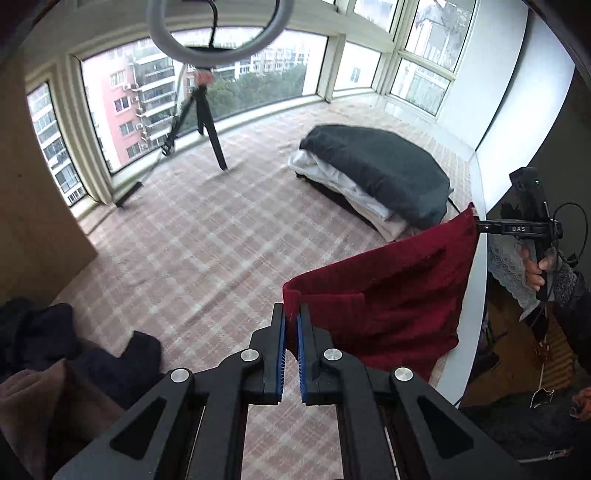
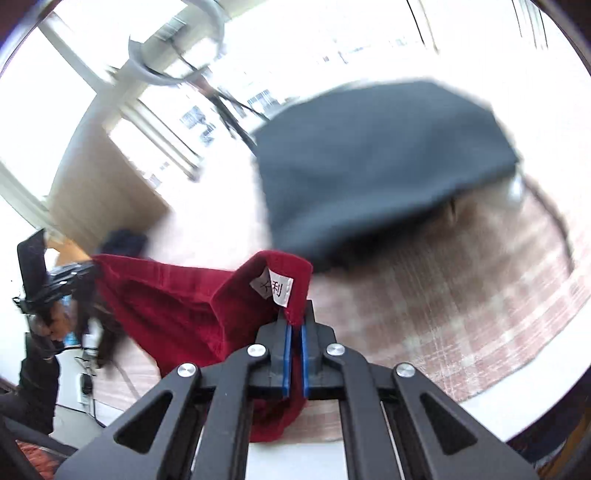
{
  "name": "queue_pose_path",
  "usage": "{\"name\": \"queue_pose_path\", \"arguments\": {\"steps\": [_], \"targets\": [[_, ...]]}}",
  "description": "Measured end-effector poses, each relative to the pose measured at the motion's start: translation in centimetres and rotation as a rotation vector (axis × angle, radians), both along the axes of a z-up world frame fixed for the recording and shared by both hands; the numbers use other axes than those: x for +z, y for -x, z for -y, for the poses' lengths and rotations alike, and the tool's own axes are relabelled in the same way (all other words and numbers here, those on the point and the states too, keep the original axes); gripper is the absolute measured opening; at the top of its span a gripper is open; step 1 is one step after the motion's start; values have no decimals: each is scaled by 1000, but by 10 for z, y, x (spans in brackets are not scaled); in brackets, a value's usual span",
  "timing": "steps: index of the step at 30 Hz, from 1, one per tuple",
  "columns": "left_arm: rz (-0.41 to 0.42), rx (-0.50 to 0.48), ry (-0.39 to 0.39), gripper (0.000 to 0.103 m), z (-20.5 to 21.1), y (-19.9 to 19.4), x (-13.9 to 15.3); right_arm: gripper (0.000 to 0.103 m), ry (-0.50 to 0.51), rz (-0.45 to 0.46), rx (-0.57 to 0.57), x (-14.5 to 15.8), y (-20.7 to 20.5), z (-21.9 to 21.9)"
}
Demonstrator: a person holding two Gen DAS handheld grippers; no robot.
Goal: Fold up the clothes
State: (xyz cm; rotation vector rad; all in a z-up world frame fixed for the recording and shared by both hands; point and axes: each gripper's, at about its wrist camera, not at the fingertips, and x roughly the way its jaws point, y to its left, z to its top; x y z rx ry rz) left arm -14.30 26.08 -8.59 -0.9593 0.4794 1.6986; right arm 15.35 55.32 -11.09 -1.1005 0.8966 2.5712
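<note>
We are in a high-rise flat's glazed bay room: curved windows point(image 1: 199, 96) look out on apartment blocks point(image 1: 133, 107). A checked cloth point(image 1: 207, 236) covers the table, with folded clothes point(image 1: 376, 177) stacked there and a ring light point(image 1: 218, 33) on a tripod.

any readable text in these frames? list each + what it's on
"DAS": on the black body of the right gripper, seen from the left wrist camera.
"利": on the white tag sewn into the red garment; a second character to its left is partly folded, unreadable.
Nothing else legible.
</note>
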Motion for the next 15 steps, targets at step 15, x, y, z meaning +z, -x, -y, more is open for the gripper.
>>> {"name": "queue_pose_path", "arguments": {"steps": [15], "targets": [[-32, 151, -34, 5, 122, -32, 58, 4, -235, -138, 248, 131, 15, 64]]}}
